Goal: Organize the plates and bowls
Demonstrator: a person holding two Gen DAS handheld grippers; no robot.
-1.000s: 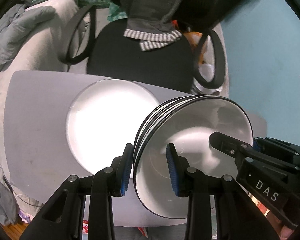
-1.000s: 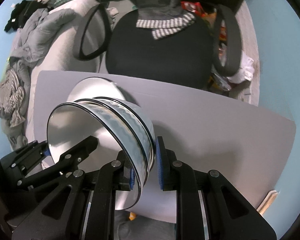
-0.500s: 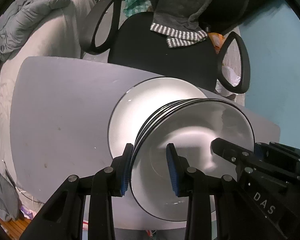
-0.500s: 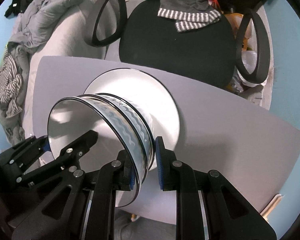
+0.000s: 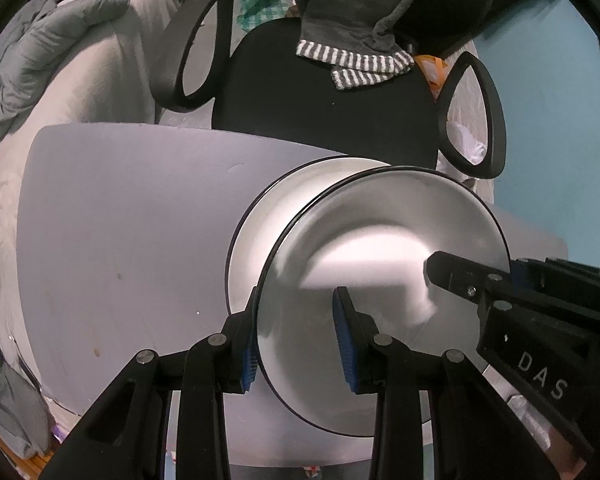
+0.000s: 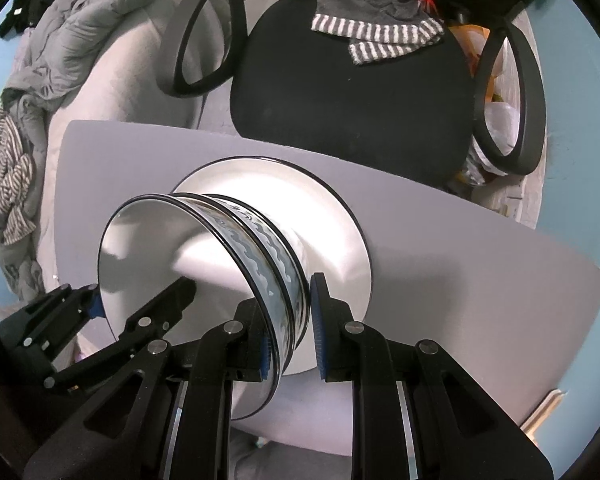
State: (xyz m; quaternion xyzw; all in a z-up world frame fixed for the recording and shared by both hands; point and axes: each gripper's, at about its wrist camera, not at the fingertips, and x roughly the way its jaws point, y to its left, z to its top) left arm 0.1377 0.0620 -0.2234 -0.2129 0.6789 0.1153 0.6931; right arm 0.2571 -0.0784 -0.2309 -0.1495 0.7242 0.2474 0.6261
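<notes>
Now both tools, L (image 5: 296, 336) & R (image 6: 288, 328), clamp bowl stack (image 6: 204, 264) rims over plate (image 6: 340, 232).

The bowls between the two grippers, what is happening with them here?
A person holds a stack of nested bowls with a gripper in each hand. The left gripper clamps one side of the rim, and the right gripper clamps the opposite side. The stack hangs over a white plate that lies flat on the grey table. It looks about to be set on the plate, but whether it already touches the plate is not clear.
</notes>
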